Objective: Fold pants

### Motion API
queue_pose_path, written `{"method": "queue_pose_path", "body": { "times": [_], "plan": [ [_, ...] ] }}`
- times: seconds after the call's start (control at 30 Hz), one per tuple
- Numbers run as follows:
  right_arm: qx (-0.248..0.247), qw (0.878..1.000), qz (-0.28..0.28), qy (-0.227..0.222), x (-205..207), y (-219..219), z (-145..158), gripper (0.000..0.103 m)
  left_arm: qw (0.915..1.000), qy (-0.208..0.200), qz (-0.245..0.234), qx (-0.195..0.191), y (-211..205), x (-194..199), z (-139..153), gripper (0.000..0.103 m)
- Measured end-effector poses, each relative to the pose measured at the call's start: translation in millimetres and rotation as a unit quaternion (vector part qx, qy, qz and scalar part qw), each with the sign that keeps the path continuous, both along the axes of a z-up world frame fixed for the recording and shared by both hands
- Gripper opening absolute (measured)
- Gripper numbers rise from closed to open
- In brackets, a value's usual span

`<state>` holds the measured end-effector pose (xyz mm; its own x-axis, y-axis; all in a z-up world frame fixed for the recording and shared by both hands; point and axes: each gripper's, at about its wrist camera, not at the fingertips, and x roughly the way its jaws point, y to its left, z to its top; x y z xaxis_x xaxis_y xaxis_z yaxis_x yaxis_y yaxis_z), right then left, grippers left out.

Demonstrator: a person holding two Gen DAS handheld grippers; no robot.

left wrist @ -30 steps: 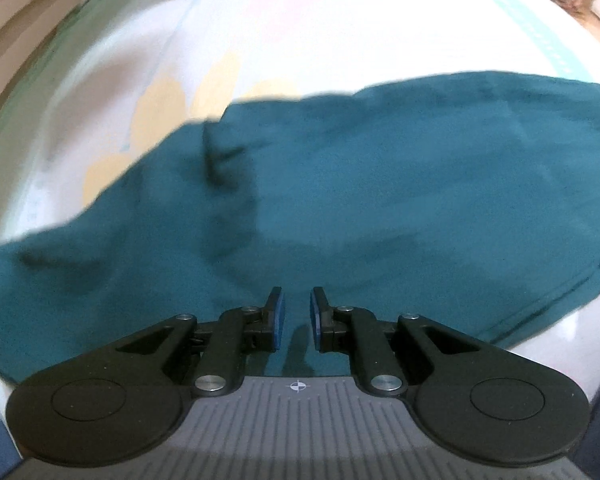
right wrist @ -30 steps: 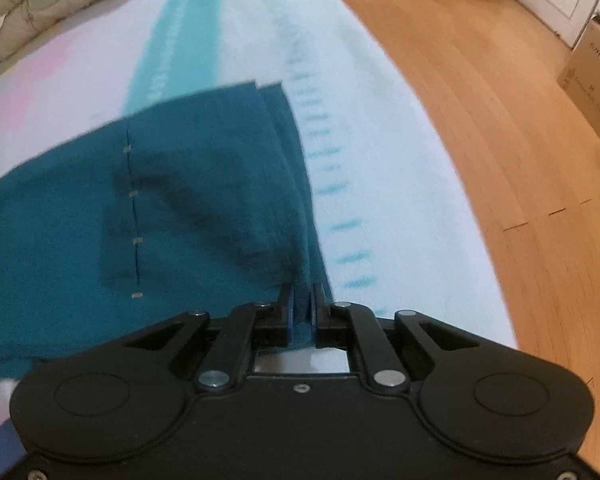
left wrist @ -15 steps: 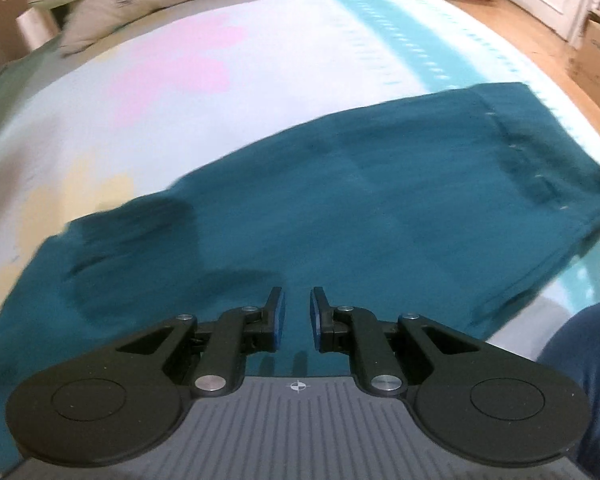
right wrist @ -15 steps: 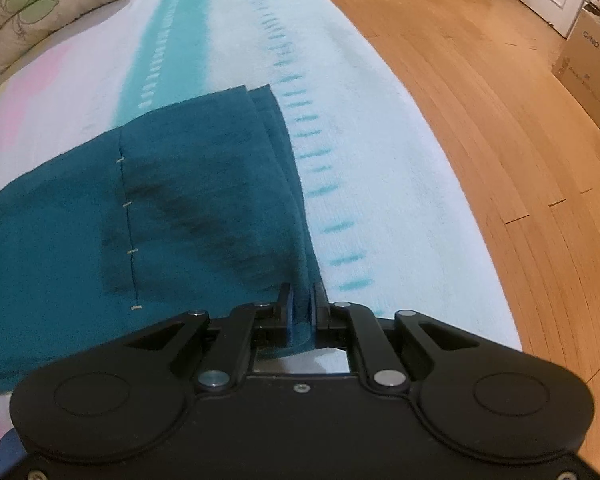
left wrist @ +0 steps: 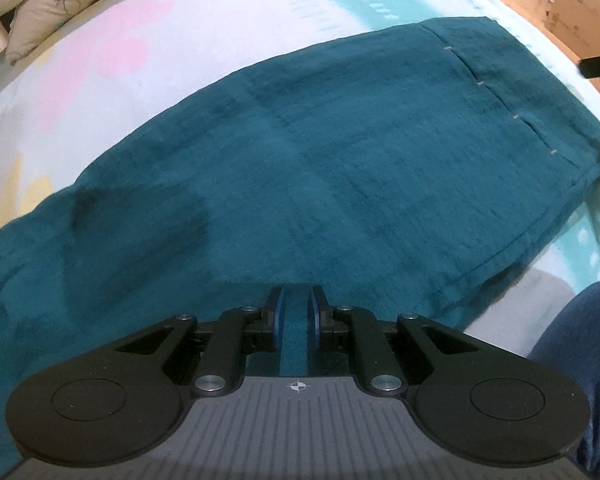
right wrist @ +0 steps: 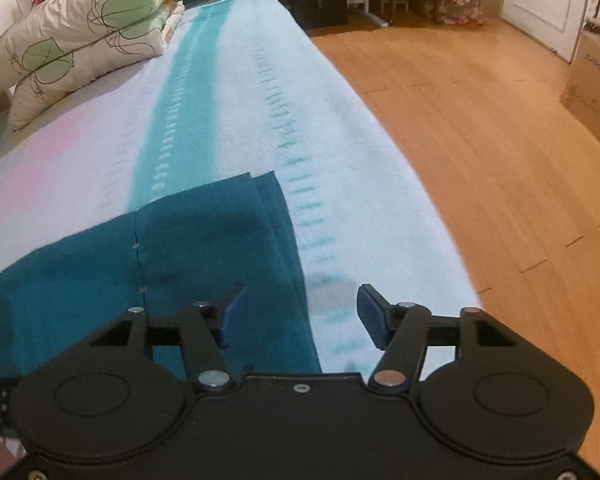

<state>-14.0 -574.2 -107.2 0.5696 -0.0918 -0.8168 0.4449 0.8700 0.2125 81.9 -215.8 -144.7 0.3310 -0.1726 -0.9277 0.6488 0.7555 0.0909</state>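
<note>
The teal pants [left wrist: 340,160] lie flat across the bed, waistband end to the right with a stitched pocket seam. My left gripper [left wrist: 296,308] hovers over the pants' near edge, its jaws a narrow gap apart; the cloth shows through the gap and nothing is pinched. In the right wrist view the pants [right wrist: 200,248] end in a layered edge on the blanket. My right gripper [right wrist: 300,312] stands above that edge with its jaws opening wide, and the cloth lies under them, free of both pads.
The bed's striped pale blanket [right wrist: 260,100] runs away from me, with pillows [right wrist: 80,32] at its head. Wooden floor [right wrist: 480,140] lies right of the bed, and a cardboard box [right wrist: 596,80] beyond. A person's blue-clad leg [left wrist: 580,340] stands at the bed's near right.
My right gripper has let go of the pants' edge and its jaws have spread wide. My left gripper has moved along the pants toward the waistband end, its narrow gap unchanged.
</note>
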Motion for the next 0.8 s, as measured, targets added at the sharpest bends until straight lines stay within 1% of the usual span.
{"method": "queue_pose_path", "body": {
  "times": [0.07,0.13,0.2,0.27,0.37,0.47,0.5,0.53,0.57,0.6,0.63,0.67,0.73,0.77,0.8],
  "plan": [
    [0.000,1.000,0.014,-0.020,12.2,2.1,-1.4,0.060,0.9999,0.009,0.008,-0.006,3.0,2.2,0.1,0.014],
    [-0.015,0.999,0.040,-0.034,28.5,8.3,-0.6,0.054,0.9998,0.013,0.013,-0.009,2.0,6.8,-1.6,0.014],
    [-0.036,0.997,0.057,-0.040,44.3,13.4,-0.8,0.052,0.9998,0.014,0.014,-0.009,2.1,7.2,-2.7,0.014],
    [-0.047,0.996,0.065,-0.044,61.1,15.3,-5.0,0.052,0.9998,0.013,0.012,-0.007,3.3,7.9,-3.3,0.014],
    [-0.044,0.996,0.071,-0.039,80.7,14.4,-14.6,0.052,0.9997,0.013,0.015,-0.011,4.1,8.0,-3.7,0.014],
    [-0.045,0.996,0.079,-0.020,94.6,15.6,-26.7,0.052,0.9996,0.017,0.019,-0.015,7.3,9.5,-2.7,0.014],
    [-0.044,0.996,0.081,-0.016,97.3,16.3,-29.8,0.050,0.9995,0.018,0.021,-0.016,8.2,10.2,-0.6,0.014],
    [-0.040,0.995,0.085,-0.014,98.5,16.9,-32.1,0.042,0.9995,0.019,0.021,-0.017,8.9,10.7,-0.2,0.014],
    [-0.035,0.995,0.090,-0.013,97.7,18.5,-32.8,0.036,0.9994,0.019,0.022,-0.018,9.3,11.0,-0.3,0.014],
    [-0.034,0.995,0.092,-0.013,97.2,20.1,-32.7,0.022,0.9994,0.020,0.023,-0.019,9.7,11.2,-0.4,0.014],
    [-0.040,0.995,0.093,-0.011,96.8,22.4,-31.2,0.011,0.9993,0.021,0.023,-0.019,10.3,11.7,0.0,0.014],
    [-0.052,0.994,0.093,-0.006,96.5,24.6,-28.9,0.010,0.9993,0.021,0.024,-0.020,10.7,12.1,0.6,0.014],
    [-0.093,0.993,0.071,0.008,97.2,24.6,-26.8,0.009,0.9991,0.023,0.026,-0.024,11.5,12.9,1.9,0.014],
    [-0.091,0.994,0.054,0.016,97.9,18.9,-29.1,0.009,0.9989,0.026,0.028,-0.028,11.9,13.6,2.4,0.014],
    [-0.072,0.996,0.049,0.015,98.7,13.9,-30.9,0.009,0.9987,0.028,0.029,-0.030,12.6,14.2,1.9,0.014]
  ]
}}
